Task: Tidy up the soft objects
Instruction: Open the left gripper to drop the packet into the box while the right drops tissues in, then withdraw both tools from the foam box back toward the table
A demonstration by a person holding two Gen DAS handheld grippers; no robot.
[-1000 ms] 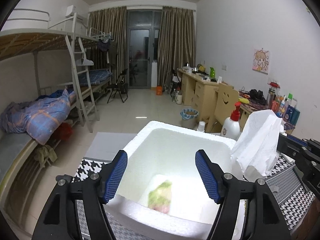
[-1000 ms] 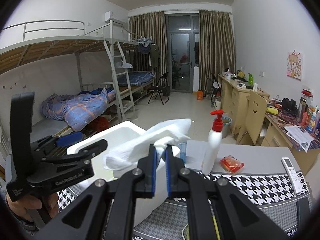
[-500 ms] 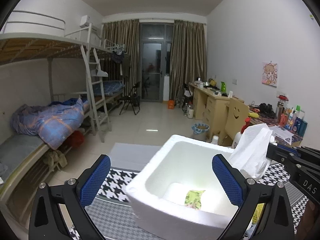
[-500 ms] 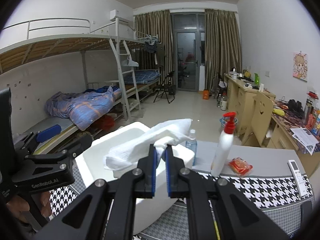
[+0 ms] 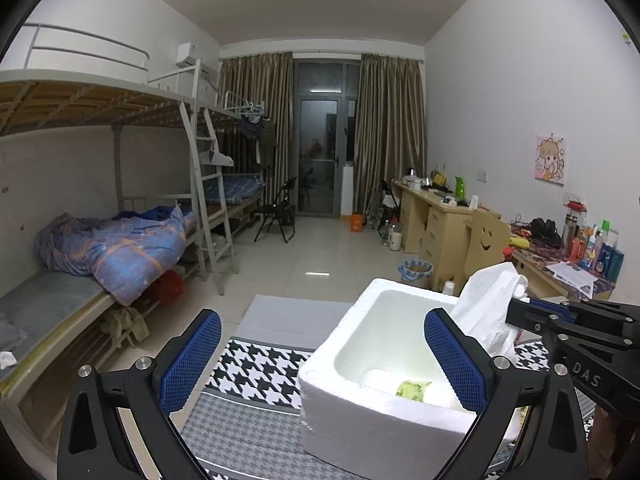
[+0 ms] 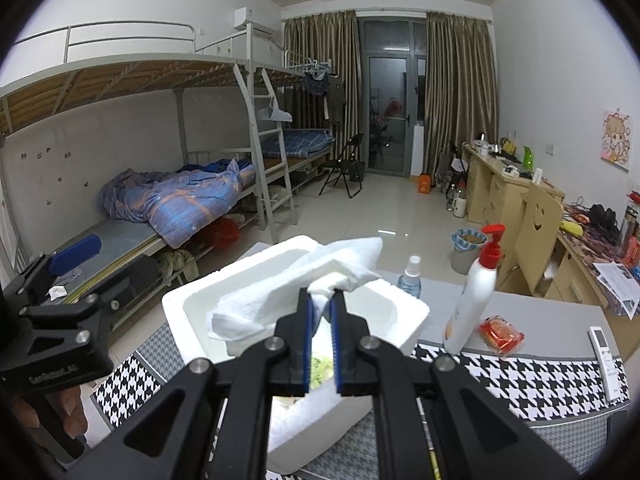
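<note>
Right gripper [image 6: 320, 300] tilted slightly down, clamped on white cloth [image 6: 296, 296] above foam box [image 6: 404, 312], left gripper [image 5: 320, 356] spread wide, empty.

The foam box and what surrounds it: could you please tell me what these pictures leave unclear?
- Foam box floor, left wrist view: the near wall hides all but a green item.
- Same floor, right wrist view: the right gripper and its white cloth cover it.
- Red packet print: too small.

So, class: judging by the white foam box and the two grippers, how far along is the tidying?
Done: a green packet lies in the foam box. In hand: the right gripper holds a white cloth over the box; the left gripper is open and empty. Left: dropping the cloth in.
</note>
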